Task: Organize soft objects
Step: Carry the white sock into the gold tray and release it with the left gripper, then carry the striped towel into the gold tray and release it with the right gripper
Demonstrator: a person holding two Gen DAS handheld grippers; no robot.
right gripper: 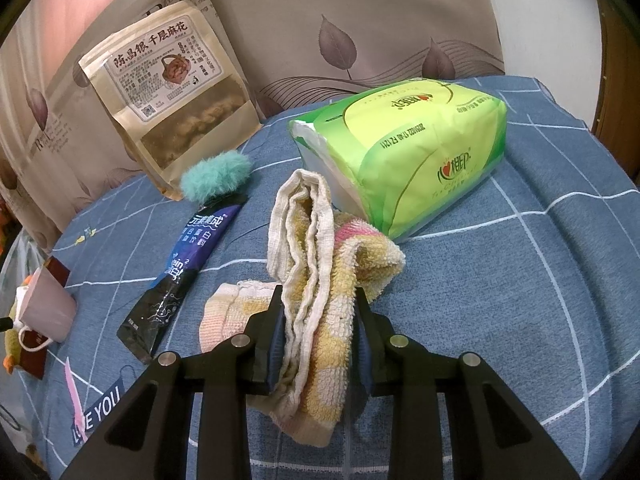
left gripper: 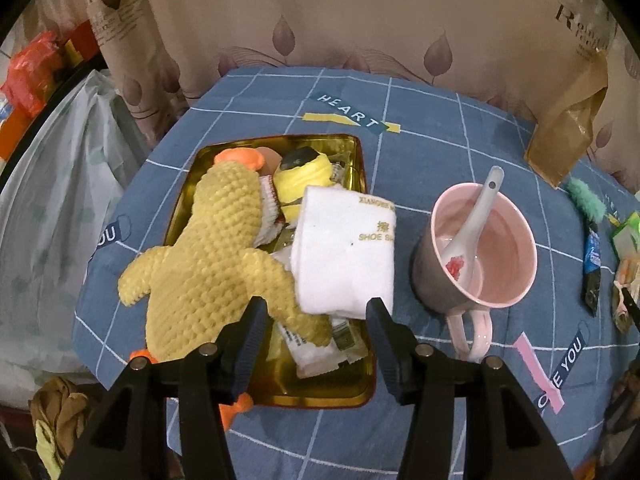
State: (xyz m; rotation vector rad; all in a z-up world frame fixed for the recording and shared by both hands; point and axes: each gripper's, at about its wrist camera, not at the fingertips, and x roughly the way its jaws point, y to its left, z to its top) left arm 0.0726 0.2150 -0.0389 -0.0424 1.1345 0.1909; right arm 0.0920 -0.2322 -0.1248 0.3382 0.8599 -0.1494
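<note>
A striped towel [right gripper: 316, 280] is clamped between the jaws of the right gripper [right gripper: 318, 320], its folds standing up past the fingertips and its lower end drooping onto the blue checked cloth [right gripper: 520, 320]. Just beyond it lies a green tissue pack [right gripper: 408, 160]; to the left, a dark sachet [right gripper: 184, 268], a teal fluffy item [right gripper: 216, 176] and a snack bag [right gripper: 176, 100] propped against the curtain. Bare cloth is seen to the right, out to the table's rounded edge.

The left gripper [left gripper: 316, 320] is held about half open — nothing gripped — just above a gold tray [left gripper: 360, 148] crowded with a knitted duck [left gripper: 208, 240], a white folded cloth [left gripper: 344, 248] and small packets. The duck hangs over the tray's near-left rim. A pink cup [left gripper: 484, 248] with a spoon [left gripper: 472, 224] is set just right of the tray.
</note>
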